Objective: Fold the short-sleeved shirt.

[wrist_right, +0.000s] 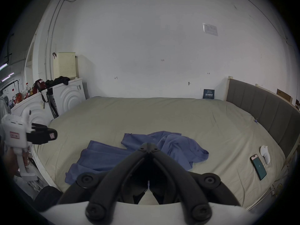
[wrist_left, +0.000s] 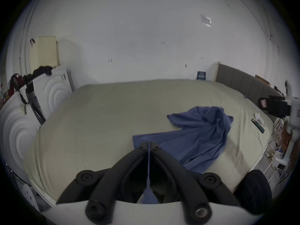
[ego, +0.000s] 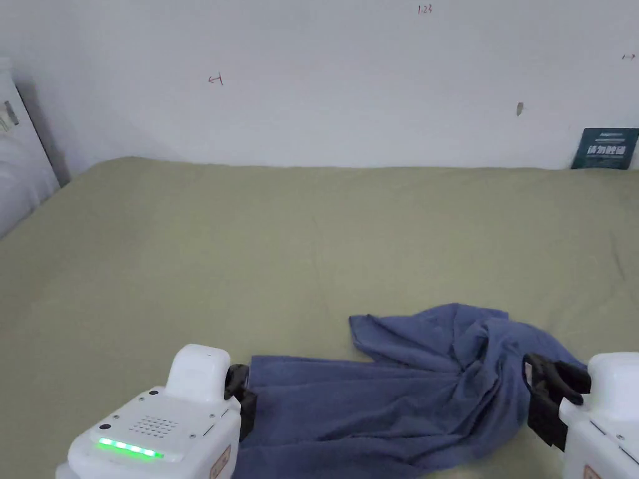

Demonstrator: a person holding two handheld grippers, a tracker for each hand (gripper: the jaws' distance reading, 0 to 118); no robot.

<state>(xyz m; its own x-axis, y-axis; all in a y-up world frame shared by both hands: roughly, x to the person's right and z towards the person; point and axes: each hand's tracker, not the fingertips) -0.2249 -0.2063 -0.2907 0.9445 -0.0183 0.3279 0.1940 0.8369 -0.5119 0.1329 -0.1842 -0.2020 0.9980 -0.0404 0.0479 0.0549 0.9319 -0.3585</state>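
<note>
Left tongs (wrist_left: 149, 145) pinch the blue shirt (wrist_left: 201, 136); right tongs (wrist_right: 149, 147) closed, their contact with it unclear.

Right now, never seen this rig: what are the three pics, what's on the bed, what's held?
No robot arm: a person holds a handheld two-jaw gripper in each hand. The wide picture comes from a head camera; the two round ones from cameras riding on each gripper. A blue shirt lies crumpled on the bed. The left gripper is shut on the shirt's edge; cloth shows between its jaws. The right gripper looks shut, held near the shirt's bunched part; whether it grips cloth is unclear. A phone lies nearby.
</note>
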